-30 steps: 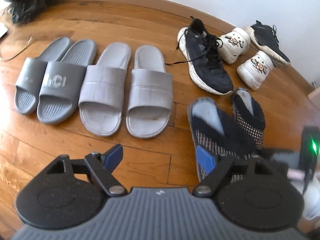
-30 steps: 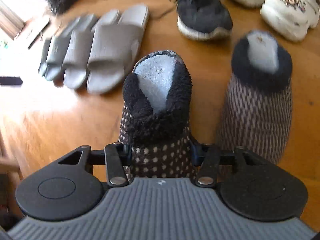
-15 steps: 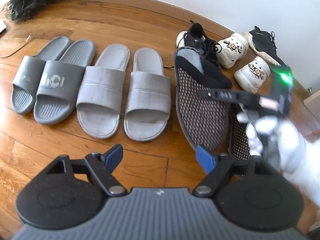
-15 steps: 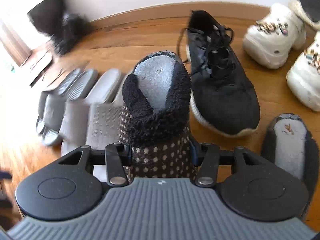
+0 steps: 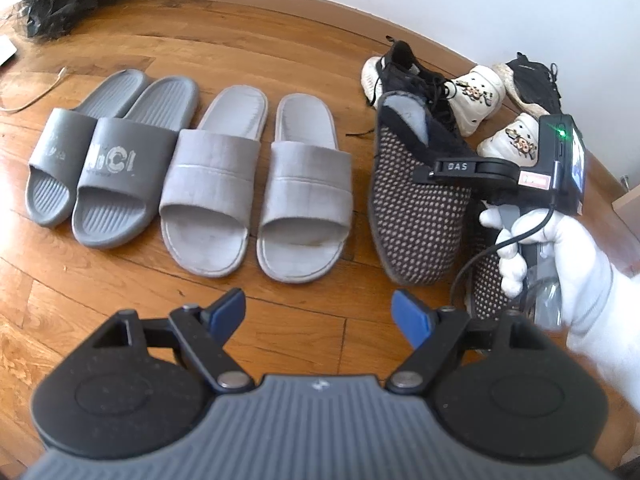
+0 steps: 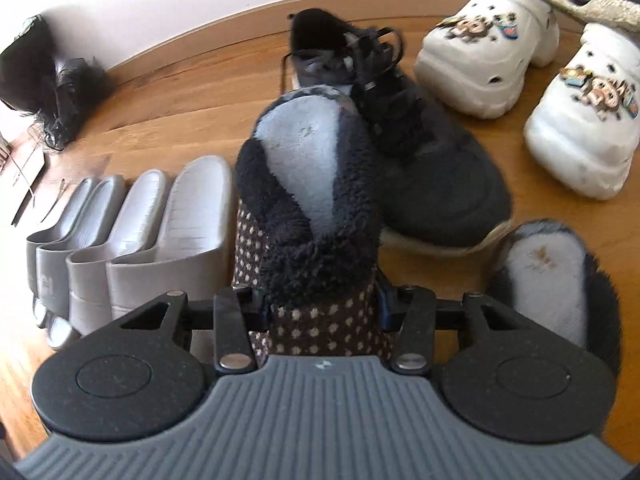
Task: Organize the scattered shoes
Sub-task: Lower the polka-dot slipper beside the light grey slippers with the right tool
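Left tongs [image 5: 318, 312] wide apart, empty; right tongs [image 6: 322, 306] closing, gloved hand [image 5: 560, 256] gripping.

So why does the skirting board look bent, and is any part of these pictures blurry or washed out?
Left wrist view: the fisheye lens bows the baseboard, and window light glares off the wooden floor at left. Right wrist view: same bowing; the upper left corner is overexposed, and the black sneaker behind the sharp dotted slipper looks slightly smeared.

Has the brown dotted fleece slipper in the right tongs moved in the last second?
Yes. The brown dotted fleece slipper went left, now beside the light grey slides.
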Demonstrator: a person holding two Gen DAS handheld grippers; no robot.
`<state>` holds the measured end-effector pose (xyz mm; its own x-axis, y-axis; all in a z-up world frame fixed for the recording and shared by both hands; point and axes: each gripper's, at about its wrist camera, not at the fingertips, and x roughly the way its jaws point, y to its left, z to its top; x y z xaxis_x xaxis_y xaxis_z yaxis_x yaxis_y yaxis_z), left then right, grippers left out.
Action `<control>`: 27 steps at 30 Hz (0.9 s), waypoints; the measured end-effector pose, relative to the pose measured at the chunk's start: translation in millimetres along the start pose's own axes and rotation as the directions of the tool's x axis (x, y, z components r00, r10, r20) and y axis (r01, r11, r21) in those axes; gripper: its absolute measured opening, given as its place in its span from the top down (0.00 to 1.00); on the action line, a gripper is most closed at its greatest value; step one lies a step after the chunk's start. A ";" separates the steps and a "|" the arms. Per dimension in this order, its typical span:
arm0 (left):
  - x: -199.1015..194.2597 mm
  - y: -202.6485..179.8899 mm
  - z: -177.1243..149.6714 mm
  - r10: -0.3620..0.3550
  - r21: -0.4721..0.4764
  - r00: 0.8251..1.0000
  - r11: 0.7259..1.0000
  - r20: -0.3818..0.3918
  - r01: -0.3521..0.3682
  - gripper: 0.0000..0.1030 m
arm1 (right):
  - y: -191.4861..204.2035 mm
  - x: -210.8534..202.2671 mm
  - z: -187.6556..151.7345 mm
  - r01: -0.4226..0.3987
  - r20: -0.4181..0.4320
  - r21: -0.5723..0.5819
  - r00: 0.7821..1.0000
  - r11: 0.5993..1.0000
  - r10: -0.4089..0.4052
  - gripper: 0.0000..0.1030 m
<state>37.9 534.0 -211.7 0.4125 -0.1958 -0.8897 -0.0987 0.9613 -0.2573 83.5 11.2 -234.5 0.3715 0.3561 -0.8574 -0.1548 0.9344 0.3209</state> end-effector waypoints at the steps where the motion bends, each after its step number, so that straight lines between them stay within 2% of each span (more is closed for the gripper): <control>1: 0.3 -1.5 0.7 0.008 0.005 1.000 1.000 -0.002 -0.008 0.23 | 7.6 3.1 -5.4 -0.004 -0.015 0.003 1.000 1.000 0.004 0.57; 8: 0.4 -4.2 -0.7 0.009 0.012 1.000 1.000 -0.022 -0.009 0.23 | 15.6 26.1 -15.6 0.092 -0.065 0.115 0.994 0.989 -0.085 0.58; 12: 1.4 -2.5 -2.3 0.011 0.012 0.999 1.000 -0.031 -0.011 0.22 | 22.1 31.1 -14.8 0.077 -0.011 0.050 0.997 0.996 -0.077 0.58; 23: 4.5 1.1 -2.7 0.015 0.002 0.999 1.000 -0.049 -0.015 0.22 | 19.9 41.5 2.3 0.073 0.006 0.080 0.997 0.994 -0.074 0.57; 27: 7.5 -0.2 -4.0 0.014 0.000 0.998 1.000 -0.060 -0.014 0.22 | 21.3 45.8 0.7 0.012 -0.002 0.045 1.000 0.999 -0.012 0.57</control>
<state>37.4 531.6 -219.8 0.3559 -0.1940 -0.9142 -0.1042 0.9639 -0.2451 97.9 47.4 -266.7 0.3718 0.3447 -0.8619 -0.1088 0.9383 0.3284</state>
